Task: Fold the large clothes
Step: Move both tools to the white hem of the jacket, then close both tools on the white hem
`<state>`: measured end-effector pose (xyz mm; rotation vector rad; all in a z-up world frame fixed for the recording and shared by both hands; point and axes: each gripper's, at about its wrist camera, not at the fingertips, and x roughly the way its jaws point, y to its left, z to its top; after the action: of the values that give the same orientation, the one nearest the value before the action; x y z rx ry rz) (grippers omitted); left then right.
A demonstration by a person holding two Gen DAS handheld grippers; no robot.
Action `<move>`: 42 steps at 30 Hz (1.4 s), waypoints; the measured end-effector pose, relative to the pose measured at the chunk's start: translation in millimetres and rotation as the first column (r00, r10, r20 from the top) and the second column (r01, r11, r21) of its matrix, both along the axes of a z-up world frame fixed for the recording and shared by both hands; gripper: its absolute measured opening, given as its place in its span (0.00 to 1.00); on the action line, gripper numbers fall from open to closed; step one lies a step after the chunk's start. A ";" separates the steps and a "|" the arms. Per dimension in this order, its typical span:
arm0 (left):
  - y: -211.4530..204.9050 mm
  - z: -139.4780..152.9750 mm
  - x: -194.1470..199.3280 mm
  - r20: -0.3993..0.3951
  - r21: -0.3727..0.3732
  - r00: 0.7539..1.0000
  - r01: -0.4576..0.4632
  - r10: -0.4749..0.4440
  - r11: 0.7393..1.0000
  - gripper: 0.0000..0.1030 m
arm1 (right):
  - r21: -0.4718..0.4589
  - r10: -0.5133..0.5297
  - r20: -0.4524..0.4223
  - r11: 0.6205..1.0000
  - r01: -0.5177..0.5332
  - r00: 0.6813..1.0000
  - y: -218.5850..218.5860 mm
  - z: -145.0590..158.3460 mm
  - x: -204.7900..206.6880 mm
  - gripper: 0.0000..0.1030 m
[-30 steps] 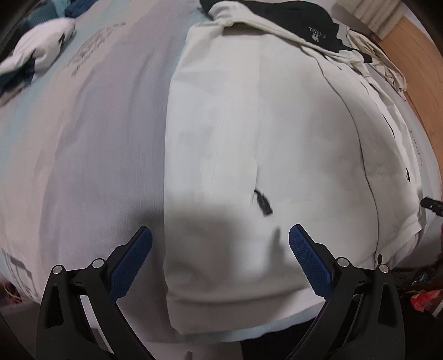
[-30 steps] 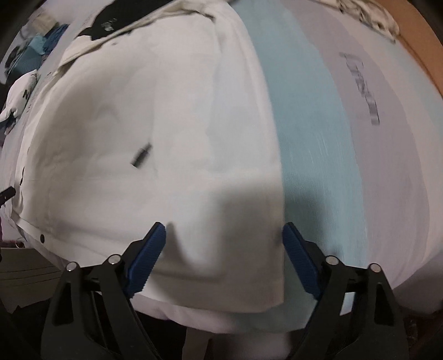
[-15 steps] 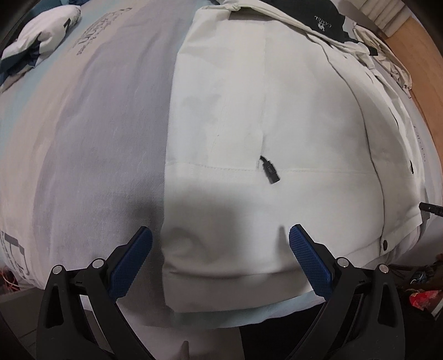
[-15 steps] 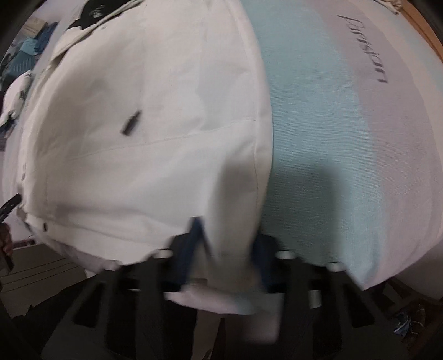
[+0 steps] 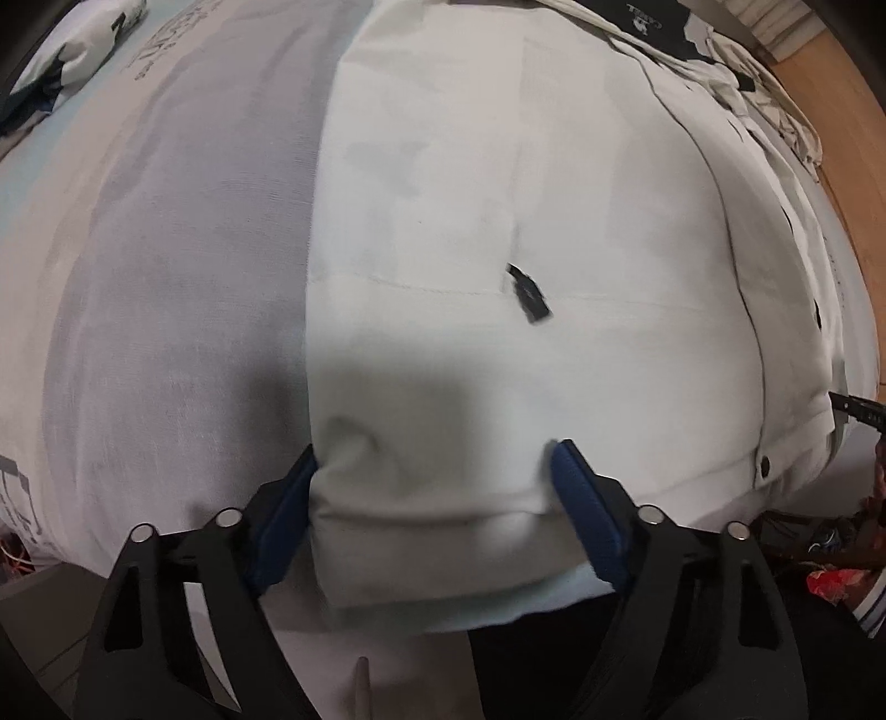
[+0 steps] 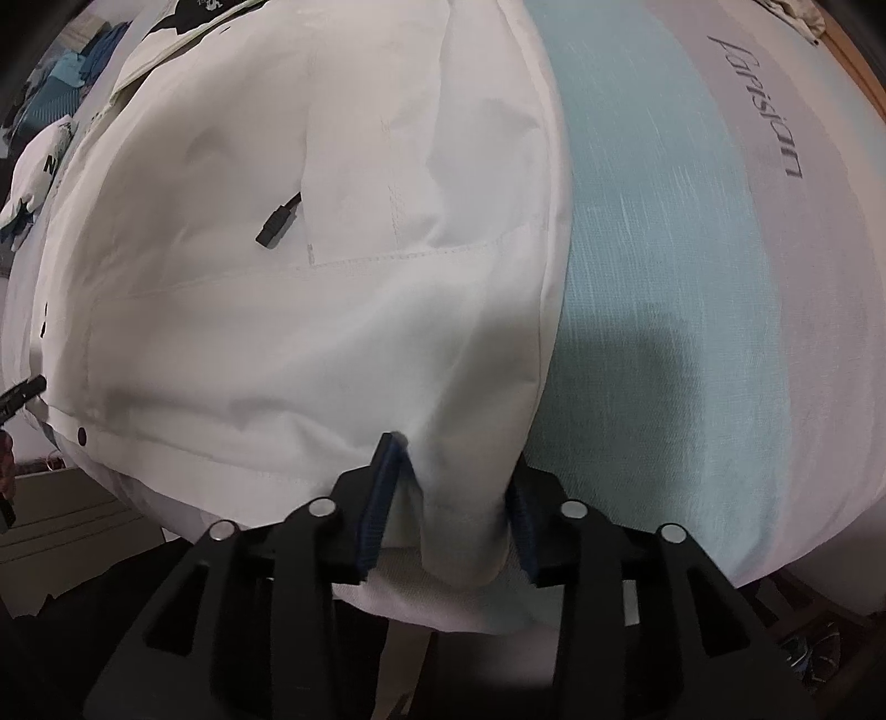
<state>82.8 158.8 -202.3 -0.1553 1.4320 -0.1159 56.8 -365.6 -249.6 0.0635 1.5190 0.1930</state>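
Note:
A large white jacket (image 5: 526,194) (image 6: 277,166) lies flat on the striped bed sheet (image 5: 166,249) (image 6: 692,249), its black zipper pull (image 5: 529,293) (image 6: 274,227) on top. My left gripper (image 5: 434,487) points down at the near hem's left corner. Its jaws are closing, with a wide band of hem between the blue pads, and the left pad touches the fabric edge. At the hem's other corner, my right gripper (image 6: 454,487) has a bunched fold of jacket filling the gap between its pads. Those jaws are opening a little.
A black garment (image 5: 648,22) lies at the jacket's collar end. Folded clothes (image 5: 66,50) (image 6: 33,177) sit at the far side of the bed. Wooden floor (image 5: 841,138) runs beside the bed, and the bed's near edge drops off right under both grippers.
Both grippers have come down onto the jacket's near hem. The left jaws have narrowed around the hem. The right jaws went from wide open to pinching a fold of the corner.

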 end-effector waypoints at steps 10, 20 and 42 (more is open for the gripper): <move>3.2 -5.3 -7.7 -0.049 0.068 0.996 -0.070 0.074 0.995 0.79 | -0.036 0.009 0.007 0.999 -0.009 1.000 23.6 1.2 -7.7 0.40; -21.5 5.2 -11.1 -0.039 0.069 0.999 0.000 0.002 0.998 0.31 | -0.045 0.035 0.011 0.998 -0.034 0.999 35.0 6.2 -7.2 0.17; -49.9 68.1 35.1 -0.093 0.069 0.992 0.090 -0.084 0.994 0.07 | -0.037 0.114 -0.040 0.993 -0.116 0.993 57.2 82.2 7.1 0.07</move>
<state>117.9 109.0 -134.2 -0.0384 1.5315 -0.1294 63.9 -308.4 -167.4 -0.0523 1.5644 0.2552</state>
